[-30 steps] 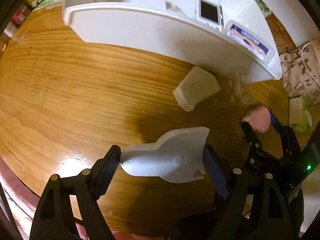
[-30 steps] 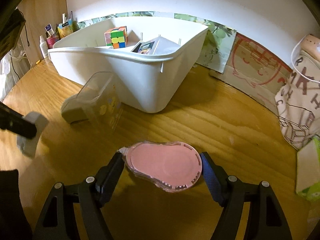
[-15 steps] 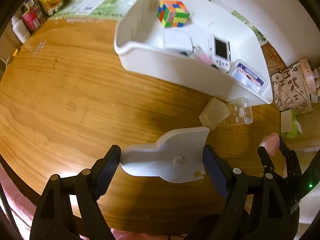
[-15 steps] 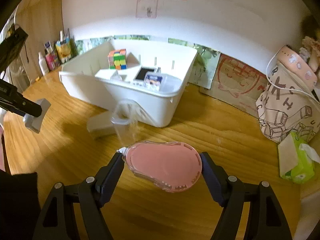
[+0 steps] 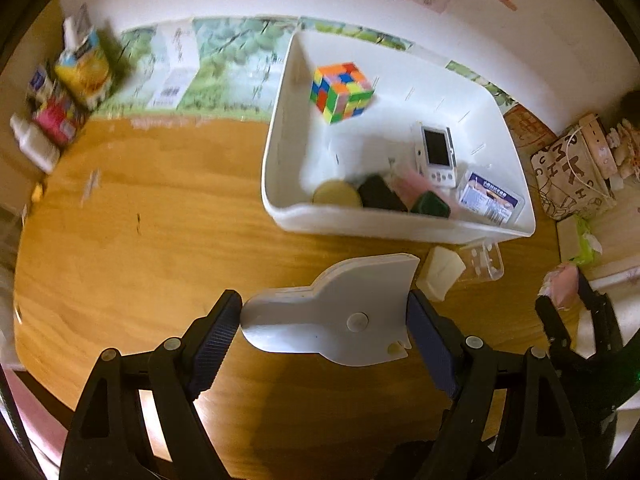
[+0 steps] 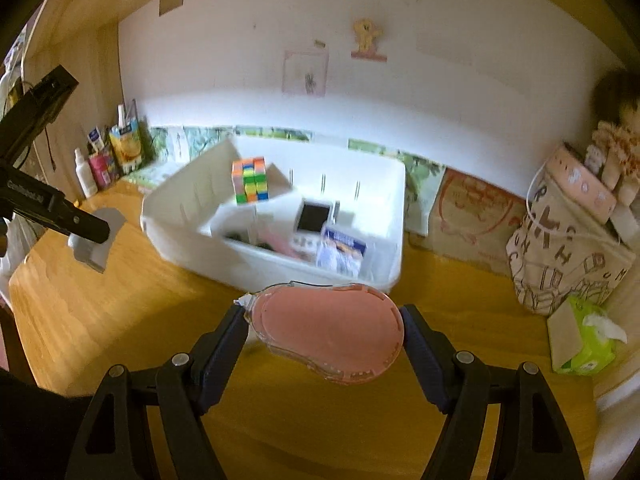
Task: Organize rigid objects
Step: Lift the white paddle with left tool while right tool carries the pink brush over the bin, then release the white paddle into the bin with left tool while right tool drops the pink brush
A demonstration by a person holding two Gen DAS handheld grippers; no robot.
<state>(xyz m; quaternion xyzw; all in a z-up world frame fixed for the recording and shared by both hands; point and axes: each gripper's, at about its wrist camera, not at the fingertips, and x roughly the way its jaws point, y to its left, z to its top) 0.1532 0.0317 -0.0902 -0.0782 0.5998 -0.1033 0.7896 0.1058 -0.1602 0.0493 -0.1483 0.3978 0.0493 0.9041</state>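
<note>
My left gripper is shut on a white tape dispenser and holds it high above the wooden table, in front of the white bin. My right gripper is shut on a pink correction-tape dispenser, held above the table in front of the bin. The bin holds a colour cube, a small white handheld device, a blue-labelled clear box and several dark and pink items. A cream block and a clear plastic case lie on the table against the bin's near wall.
Bottles and cartons stand at the table's far left corner. A printed tote bag and a green tissue pack sit at the right. The wall runs behind the bin.
Both grippers have risen and pulled back from the table with their objects held. The bin now shows from above, with its contents in sight.
</note>
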